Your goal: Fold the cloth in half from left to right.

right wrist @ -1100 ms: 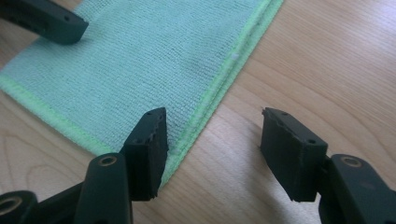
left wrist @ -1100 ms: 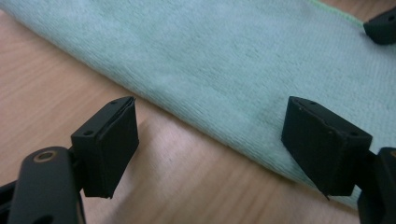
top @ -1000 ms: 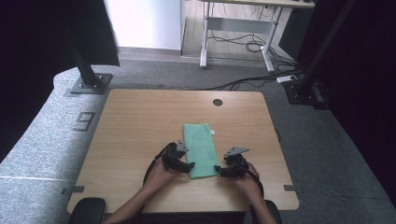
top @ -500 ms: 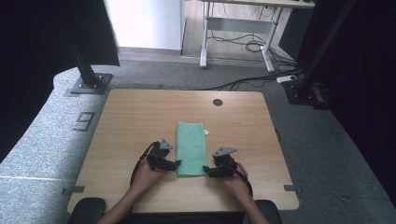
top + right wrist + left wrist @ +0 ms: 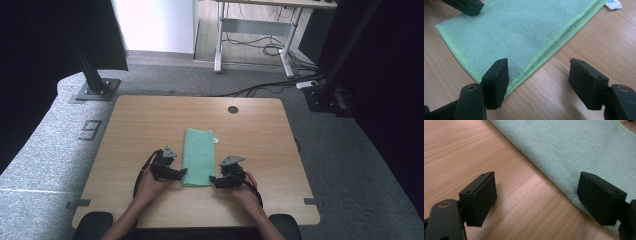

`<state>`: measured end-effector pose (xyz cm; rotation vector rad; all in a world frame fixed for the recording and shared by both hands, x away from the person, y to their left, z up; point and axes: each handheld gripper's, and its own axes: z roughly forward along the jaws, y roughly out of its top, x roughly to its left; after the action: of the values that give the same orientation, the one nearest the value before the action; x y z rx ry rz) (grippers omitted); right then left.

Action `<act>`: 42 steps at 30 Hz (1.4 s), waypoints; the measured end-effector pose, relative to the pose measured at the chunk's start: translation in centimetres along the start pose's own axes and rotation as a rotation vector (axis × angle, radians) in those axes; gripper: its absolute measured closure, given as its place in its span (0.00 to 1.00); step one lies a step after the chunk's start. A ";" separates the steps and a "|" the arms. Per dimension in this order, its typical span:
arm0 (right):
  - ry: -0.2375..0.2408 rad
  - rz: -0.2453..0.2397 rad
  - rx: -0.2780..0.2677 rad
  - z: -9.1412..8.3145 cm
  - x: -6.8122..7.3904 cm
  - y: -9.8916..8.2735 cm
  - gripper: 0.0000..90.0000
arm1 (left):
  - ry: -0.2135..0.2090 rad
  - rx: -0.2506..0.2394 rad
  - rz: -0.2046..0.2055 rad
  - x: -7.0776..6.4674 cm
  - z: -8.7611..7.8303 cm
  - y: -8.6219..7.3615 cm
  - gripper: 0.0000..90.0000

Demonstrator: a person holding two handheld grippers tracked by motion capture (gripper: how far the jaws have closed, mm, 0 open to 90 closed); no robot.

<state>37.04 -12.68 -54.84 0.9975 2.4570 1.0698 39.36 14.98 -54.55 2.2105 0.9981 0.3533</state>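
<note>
A pale green cloth [image 5: 199,156], folded into a long strip, lies flat in the middle of the wooden table [image 5: 145,125]. My left gripper [image 5: 183,173] is at the cloth's near left corner and my right gripper [image 5: 213,179] at its near right corner. In the left gripper view the gripper [image 5: 536,182] is open, one jaw over bare wood and the other over the cloth's [image 5: 579,147] edge. In the right gripper view the gripper [image 5: 539,67] is open astride the cloth's [image 5: 519,27] stitched corner. Neither gripper holds anything.
A white tag [image 5: 613,4] sticks out at the cloth's far corner. A dark round hole [image 5: 233,109] sits near the table's far edge. Bare wood lies on both sides of the cloth. Black frame posts [image 5: 95,85] and cables stand on the floor beyond.
Both hands have drawn back toward the table's near edge, bringing the grippers from the cloth's sides down to its near corners. The cloth lies much as before.
</note>
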 end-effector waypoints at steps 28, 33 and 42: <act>-0.001 0.046 -0.013 -2.8 -1.8 -0.7 0.17 | -0.055 -0.041 -0.003 -0.8 -4.3 -1.6 0.16; -0.008 0.079 0.009 -3.2 -2.9 -1.4 0.12 | -0.025 -0.022 -0.017 0.1 -4.3 -2.4 0.16; -0.059 0.072 0.017 -3.2 -4.2 -2.5 0.00 | 0.012 0.019 -0.020 1.3 -3.2 -3.2 0.12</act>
<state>37.32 -18.51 -54.54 1.1135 2.4038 1.0285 36.87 19.01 -54.45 2.2162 1.0334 0.3491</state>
